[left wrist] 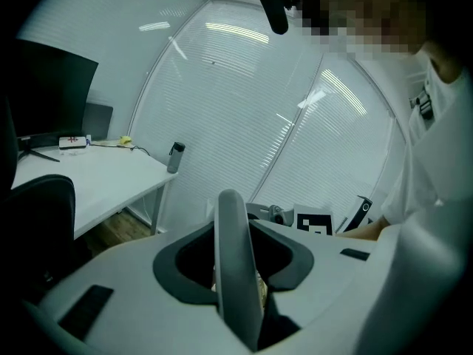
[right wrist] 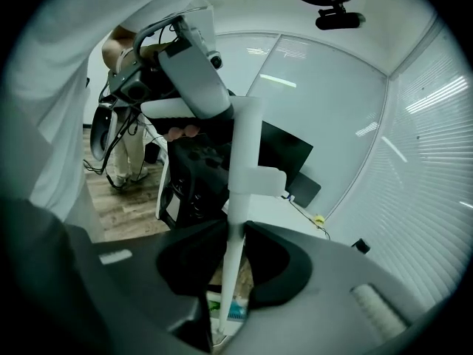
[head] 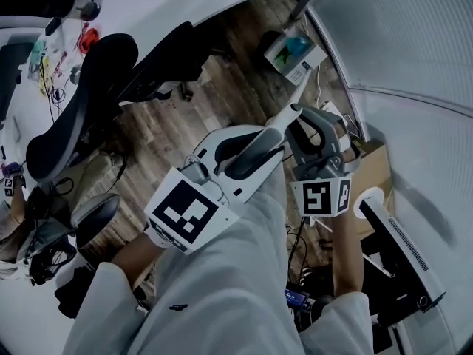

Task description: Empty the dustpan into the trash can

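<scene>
My left gripper (head: pixel 260 145) is a white shell held low in front of me; in the left gripper view a grey rounded handle (left wrist: pixel 233 257) stands upright between its jaws, gripped (left wrist: pixel 235 287). My right gripper (head: pixel 319 128) is beside it; its jaws (right wrist: pixel 233 268) close on a thin white pole (right wrist: pixel 240 198) with a clip block, whose tip (head: pixel 301 87) sticks out ahead. A small white open bin (head: pixel 295 52) with teal contents stands on the wood floor beyond both. The dustpan's scoop is hidden. Something green and teal (right wrist: pixel 229 309) shows below the right jaws.
Black office chairs (head: pixel 92 95) stand at the left by a cluttered white desk (head: pixel 44 58). A cardboard box (head: pixel 378 161) and a white machine (head: pixel 403 246) are at my right, against the blinds. The left gripper view shows a desk (left wrist: pixel 89 180) with a bottle (left wrist: pixel 175 157).
</scene>
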Action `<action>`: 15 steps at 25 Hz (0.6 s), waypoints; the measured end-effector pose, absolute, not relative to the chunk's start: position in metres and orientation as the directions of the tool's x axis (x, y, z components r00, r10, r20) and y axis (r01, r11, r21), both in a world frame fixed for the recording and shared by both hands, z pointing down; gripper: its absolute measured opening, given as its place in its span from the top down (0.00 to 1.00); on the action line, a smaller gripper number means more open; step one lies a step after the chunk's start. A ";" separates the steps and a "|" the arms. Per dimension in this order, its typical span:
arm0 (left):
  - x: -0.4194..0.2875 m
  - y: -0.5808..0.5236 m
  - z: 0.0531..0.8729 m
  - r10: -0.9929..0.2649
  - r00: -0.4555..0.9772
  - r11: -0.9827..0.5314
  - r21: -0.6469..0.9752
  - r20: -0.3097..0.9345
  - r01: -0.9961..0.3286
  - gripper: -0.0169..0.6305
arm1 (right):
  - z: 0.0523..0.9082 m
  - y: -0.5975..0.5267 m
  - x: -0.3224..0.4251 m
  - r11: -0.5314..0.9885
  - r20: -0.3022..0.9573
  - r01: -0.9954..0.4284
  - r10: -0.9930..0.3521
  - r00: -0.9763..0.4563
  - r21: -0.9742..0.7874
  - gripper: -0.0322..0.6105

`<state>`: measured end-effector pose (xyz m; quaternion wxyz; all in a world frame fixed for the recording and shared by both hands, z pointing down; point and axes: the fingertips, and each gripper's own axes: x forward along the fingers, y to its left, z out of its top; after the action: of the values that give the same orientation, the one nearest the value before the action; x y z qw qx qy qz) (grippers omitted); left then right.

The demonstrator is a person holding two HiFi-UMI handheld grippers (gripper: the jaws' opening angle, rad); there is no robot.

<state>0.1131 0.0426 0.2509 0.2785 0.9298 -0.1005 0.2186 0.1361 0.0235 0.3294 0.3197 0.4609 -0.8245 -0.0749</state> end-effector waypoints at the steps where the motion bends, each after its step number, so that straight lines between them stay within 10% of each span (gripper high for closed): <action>1: 0.113 0.040 0.252 -0.074 0.890 -0.819 0.483 0.449 -0.311 0.79 | 0.331 0.021 0.136 0.568 0.462 -0.708 -0.805 -0.372 0.419 0.81; 15: 0.097 0.013 0.277 -0.140 0.911 -0.755 0.553 0.389 -0.352 0.79 | 0.354 -0.004 0.124 0.646 0.514 -0.647 -0.746 -0.423 0.405 0.82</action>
<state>0.0968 0.0130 0.2770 0.3235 0.9223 -0.1335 0.1639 0.1235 -0.0043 0.3544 0.3415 0.4146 -0.8404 -0.0724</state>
